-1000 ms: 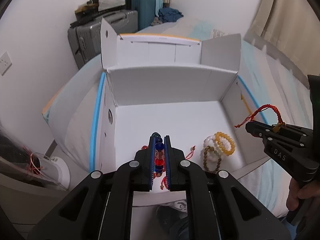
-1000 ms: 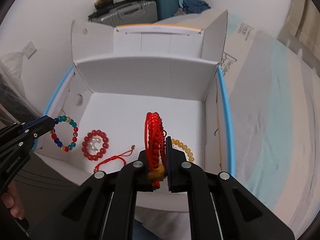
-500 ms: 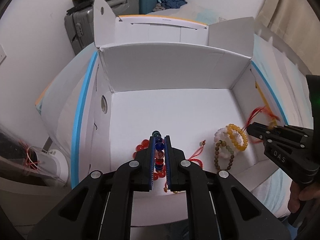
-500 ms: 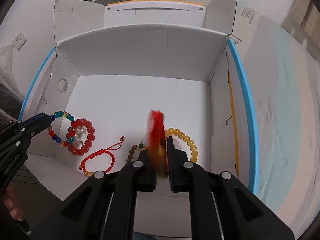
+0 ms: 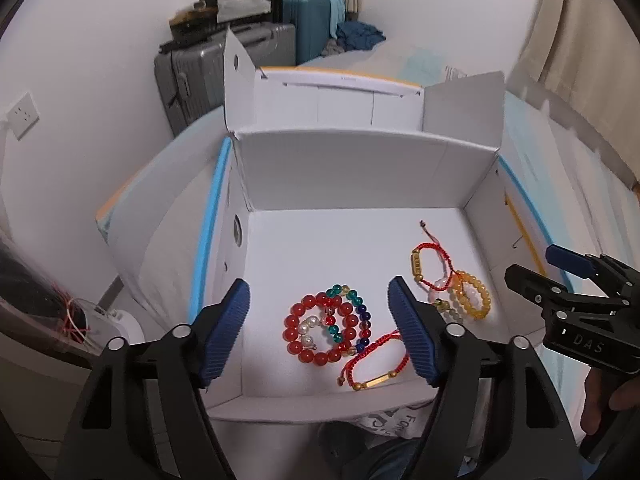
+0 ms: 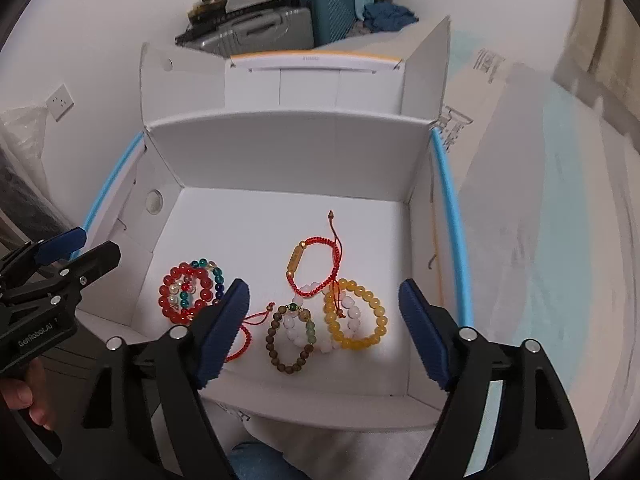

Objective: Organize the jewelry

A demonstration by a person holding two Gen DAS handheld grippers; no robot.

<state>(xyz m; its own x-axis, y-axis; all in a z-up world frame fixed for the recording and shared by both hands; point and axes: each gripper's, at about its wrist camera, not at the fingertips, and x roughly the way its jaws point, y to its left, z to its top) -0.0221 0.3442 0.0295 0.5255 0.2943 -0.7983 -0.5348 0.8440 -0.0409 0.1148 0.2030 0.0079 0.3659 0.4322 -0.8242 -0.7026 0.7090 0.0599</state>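
Note:
A white open box point(image 5: 360, 168) lies on the bed with several bracelets on its floor. My left gripper point(image 5: 317, 285) hovers above a multicolour bead bracelet point(image 5: 362, 312) that lies across a red bead bracelet point(image 5: 298, 320). Its jaws are opening and grip nothing. My right gripper point(image 6: 323, 285) also has its jaws opening, empty, over a red cord bracelet point(image 6: 316, 264) with a gold tube, which rests partly on a yellow bead bracelet point(image 6: 360, 316). A brown bead bracelet point(image 6: 288, 340) and a second red cord bracelet point(image 5: 376, 376) lie near the front wall.
Grey and teal suitcases point(image 5: 240, 60) stand against the wall behind the box. The box's flaps point(image 6: 424, 72) stand upright at the back. Pale bedding point(image 6: 540, 220) spreads to the right. A hand point(image 6: 20, 396) holds the left gripper's handle.
Both grippers went from shut to wide open. The multicolour bead bracelet dropped from the left one onto the red beads; the red cord bracelet dropped from the right one beside the yellow beads.

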